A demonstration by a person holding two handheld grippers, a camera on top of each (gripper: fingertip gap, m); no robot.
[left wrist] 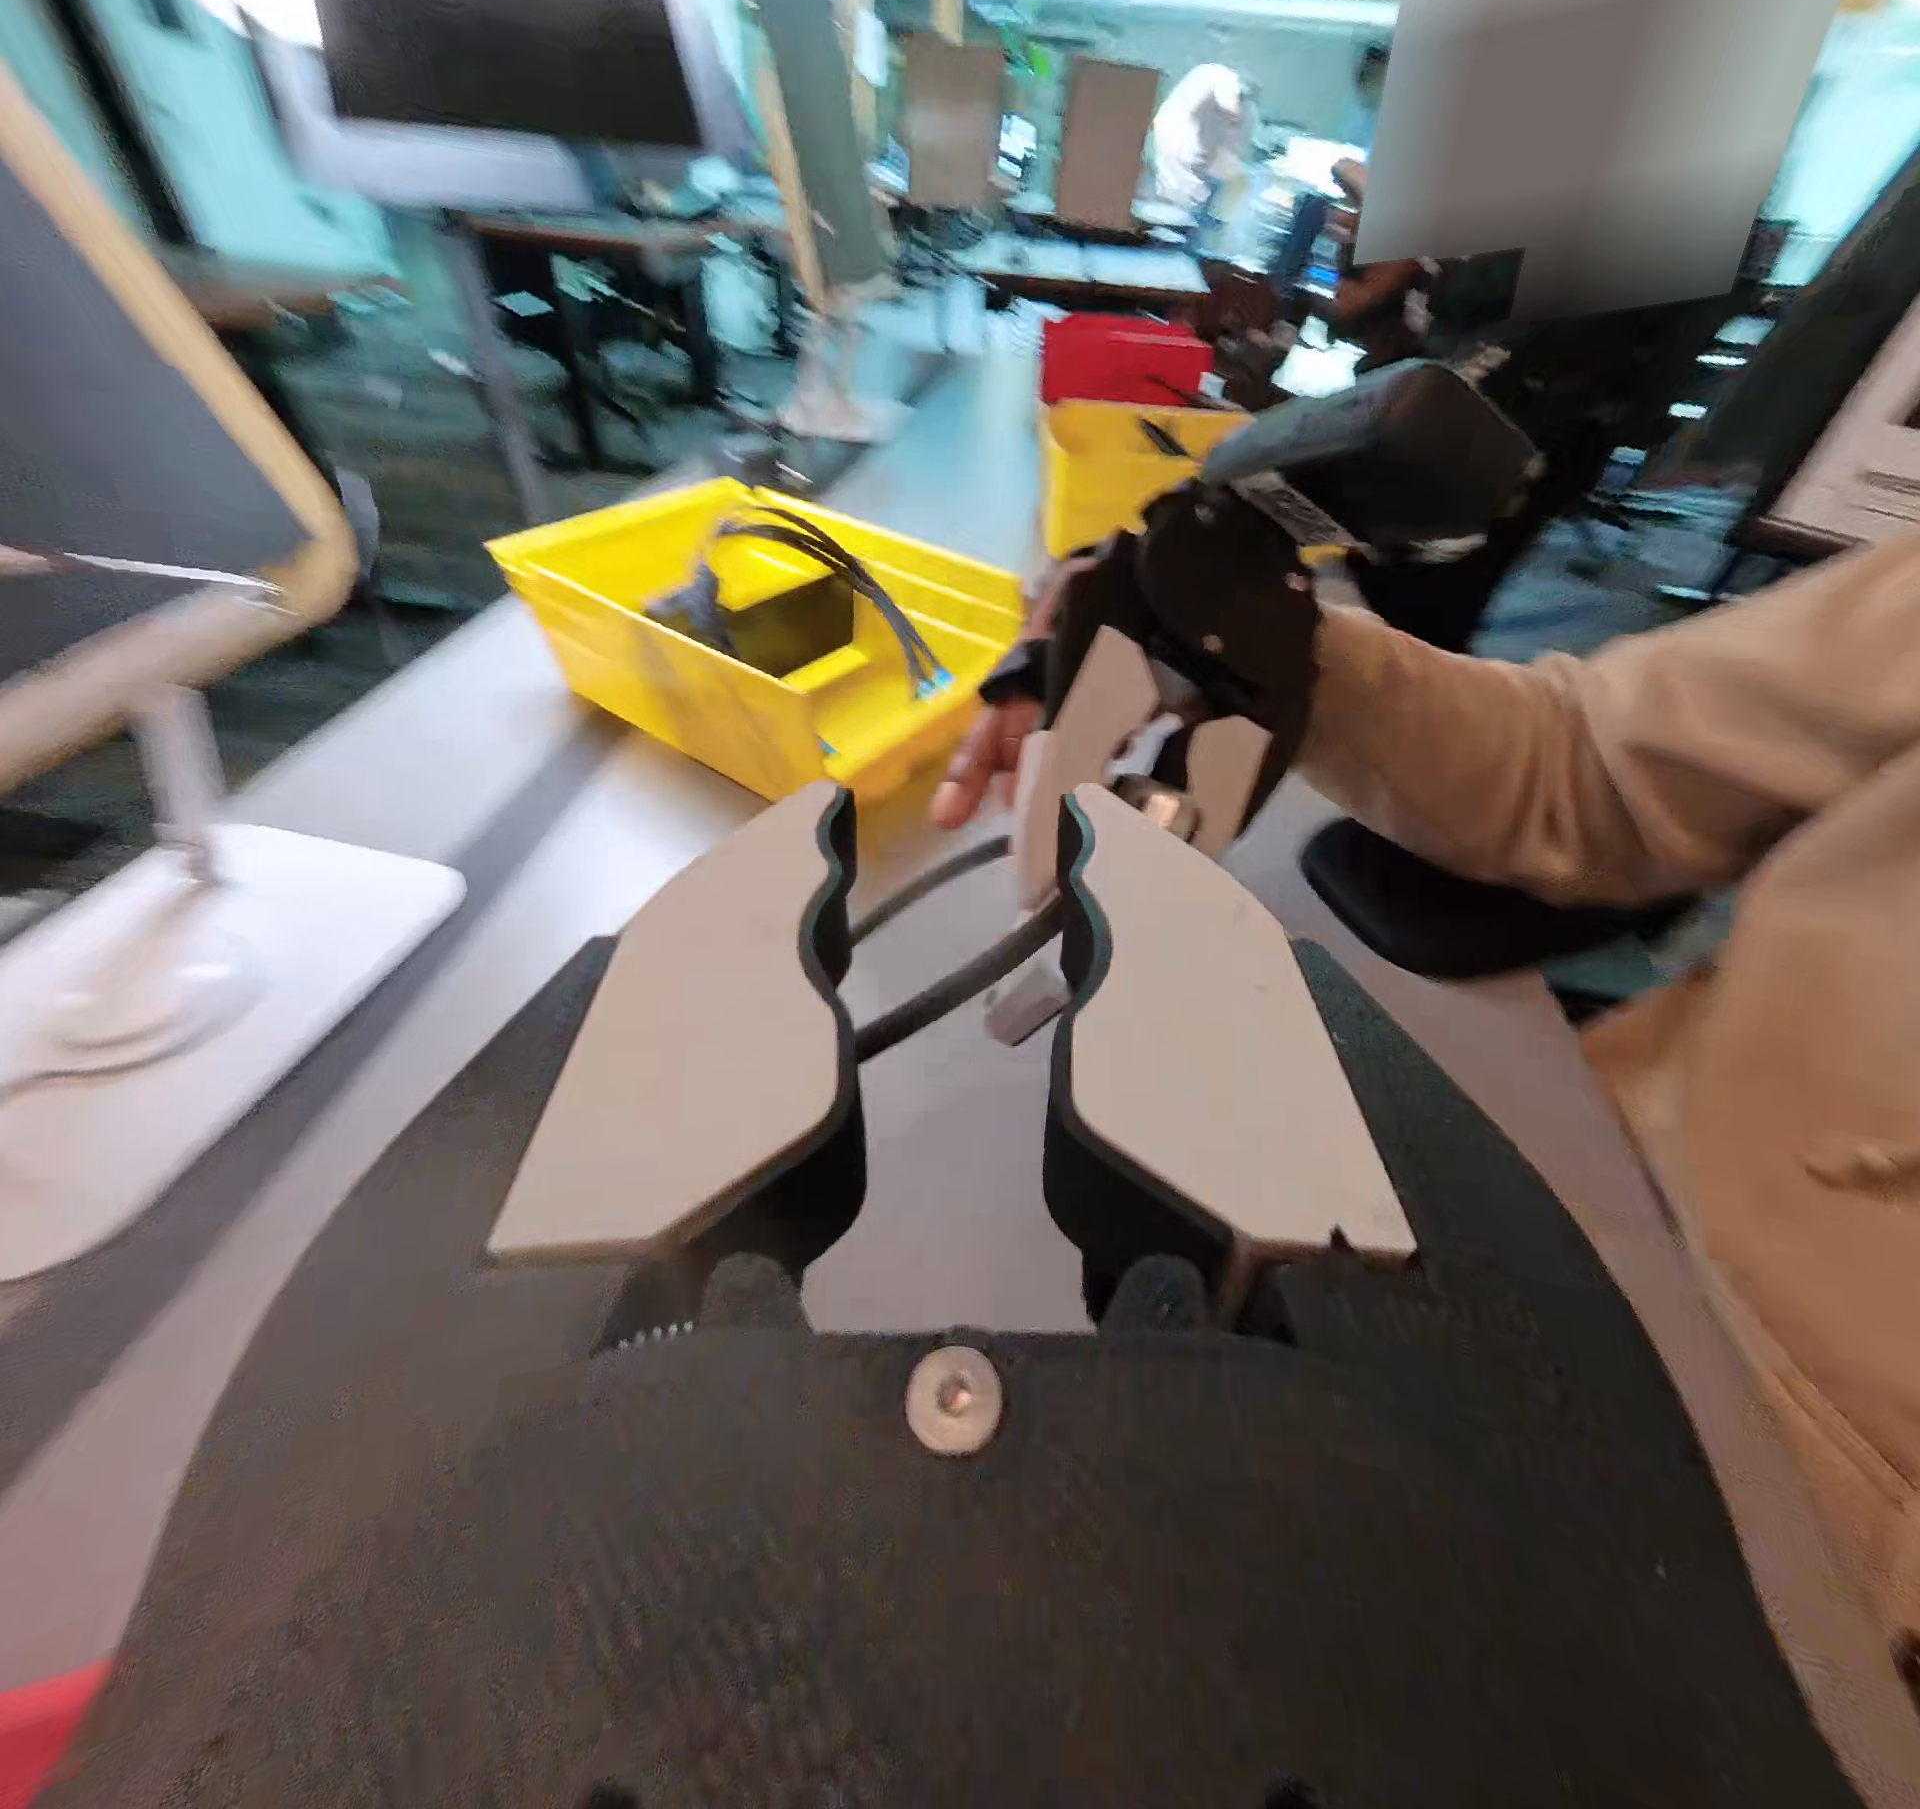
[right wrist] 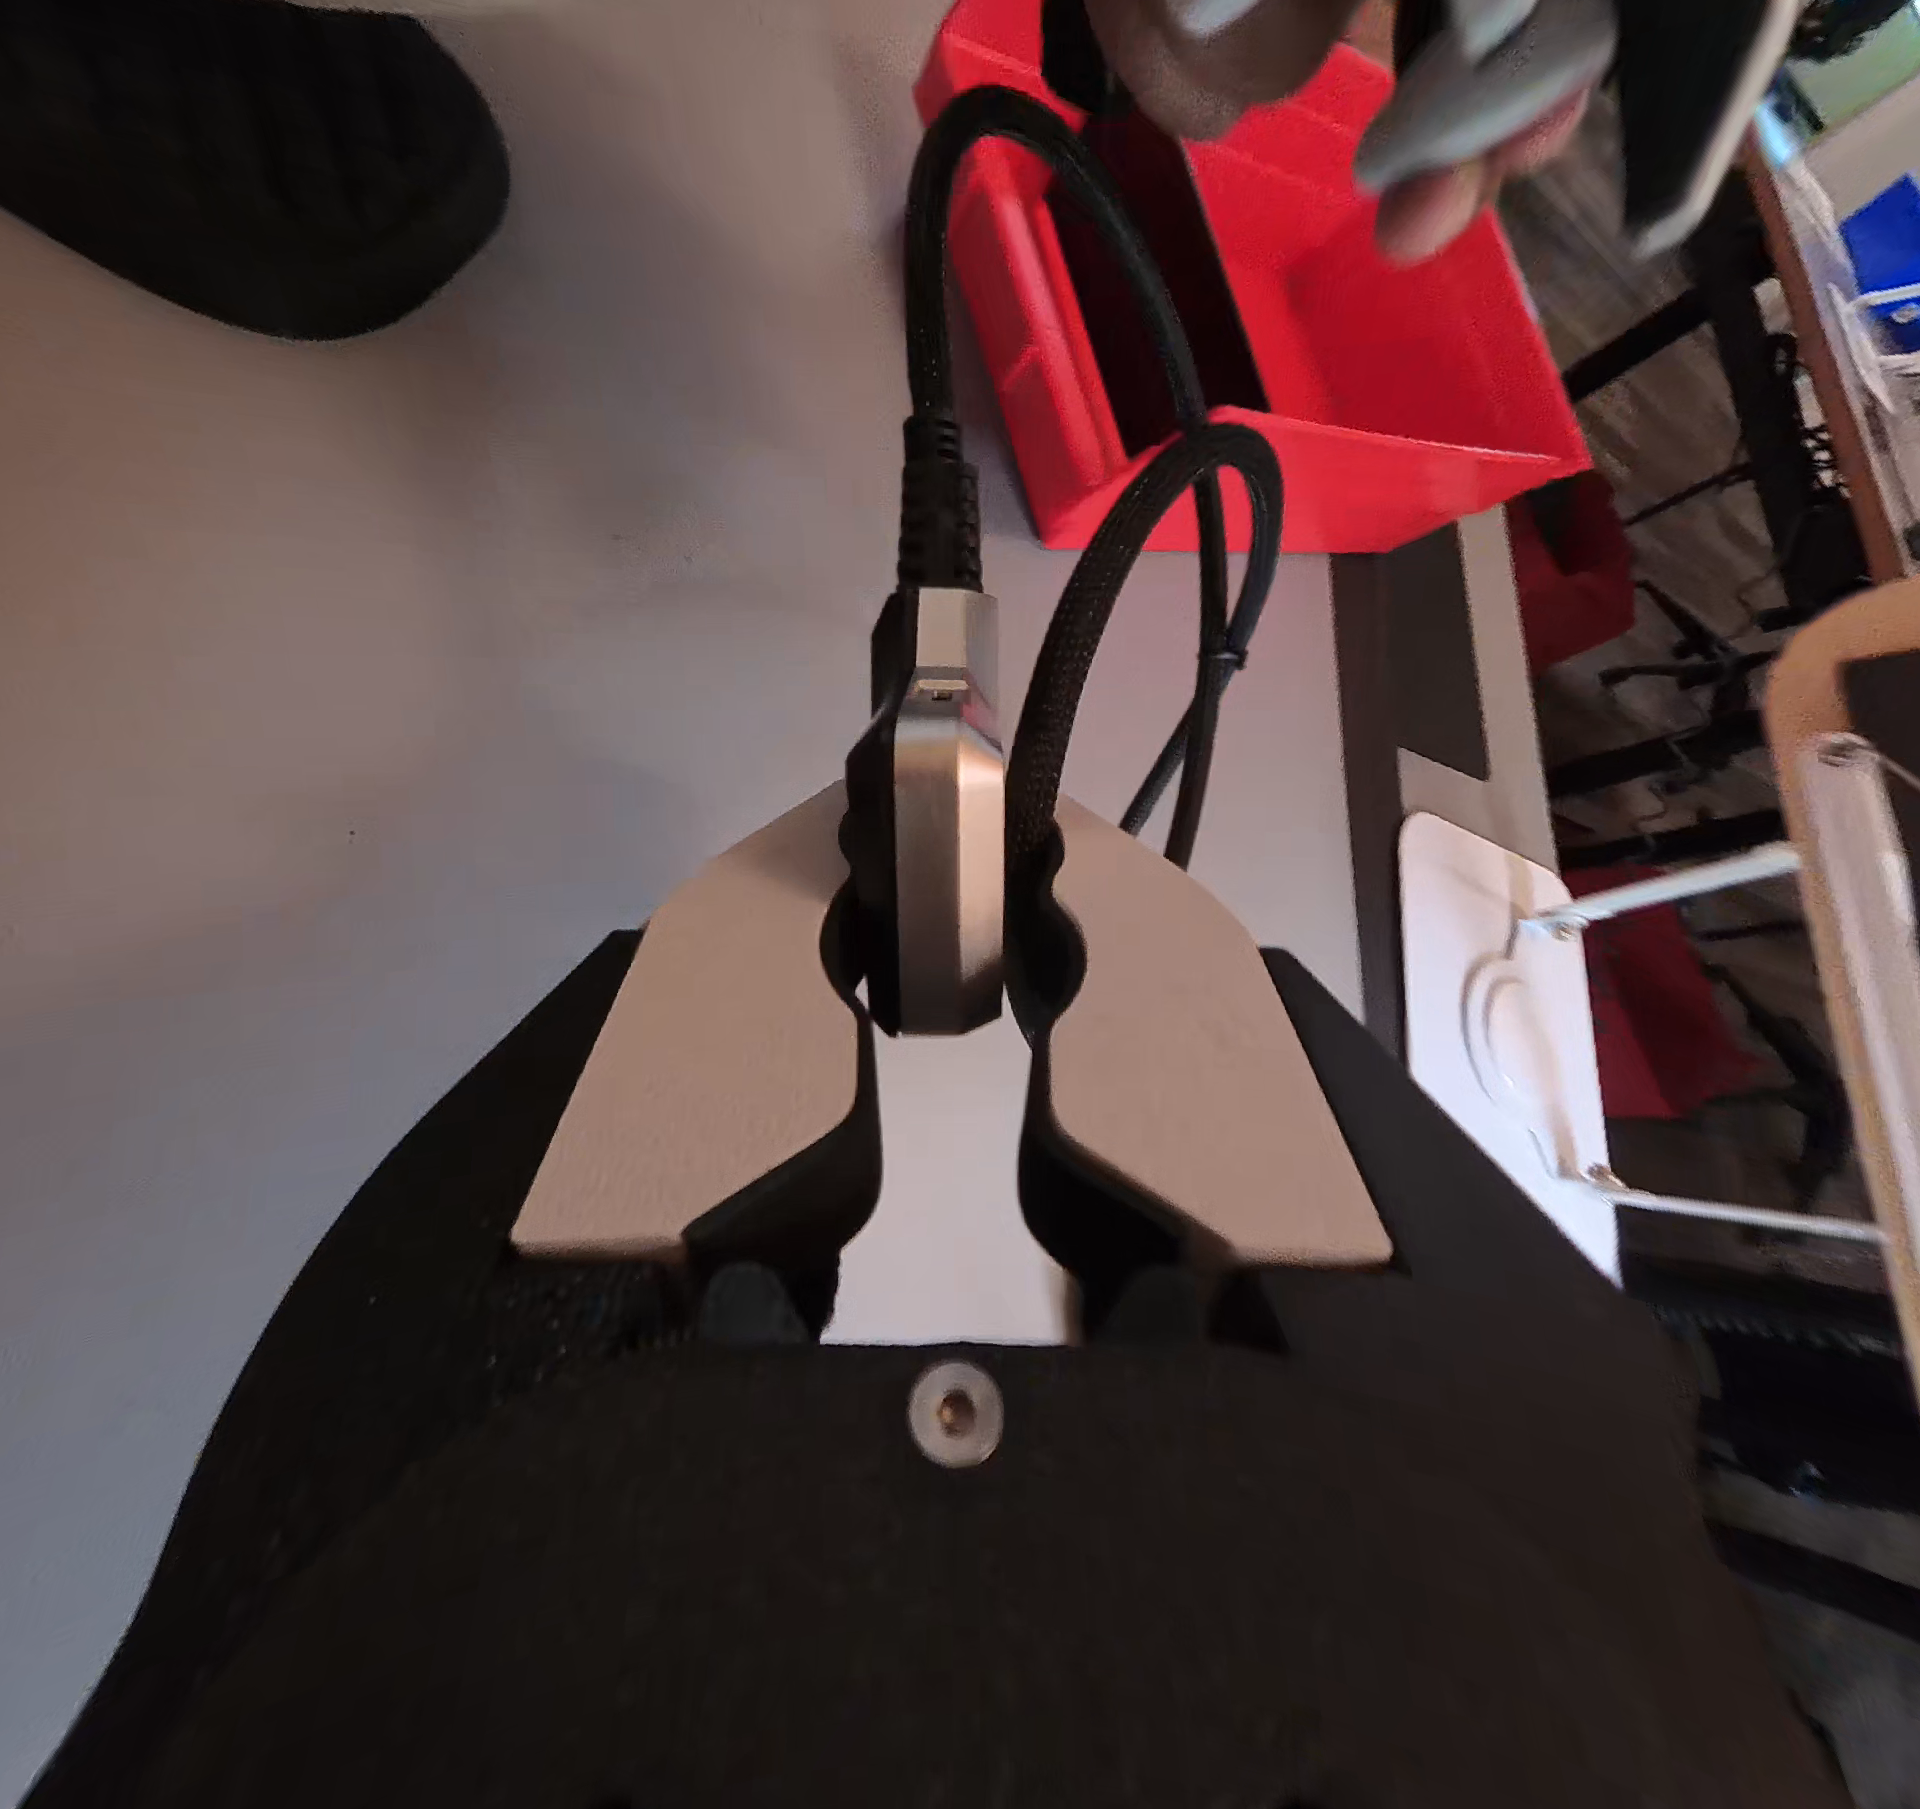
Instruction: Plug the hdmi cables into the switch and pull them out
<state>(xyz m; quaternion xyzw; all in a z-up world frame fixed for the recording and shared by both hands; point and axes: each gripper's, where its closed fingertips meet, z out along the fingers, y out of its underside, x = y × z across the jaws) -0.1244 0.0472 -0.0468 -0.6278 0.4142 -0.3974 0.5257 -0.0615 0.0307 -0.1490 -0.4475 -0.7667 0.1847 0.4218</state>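
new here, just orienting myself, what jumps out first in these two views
In the right wrist view, the right gripper pinches a flat silver metal switch, a black braided HDMI cable plugged into its far end before a bright red plastic bin. In the left wrist view, the left gripper is open near a yellow plastic bin.

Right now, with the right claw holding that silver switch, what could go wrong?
1. The right claw grips the silver switch by its edges near the fingertips; a tug could twist it loose.
2. A braided cable is pinched beside the switch and may get crushed.
3. The open left claw hovers over a plug; a misjudged grab may snag the cable.
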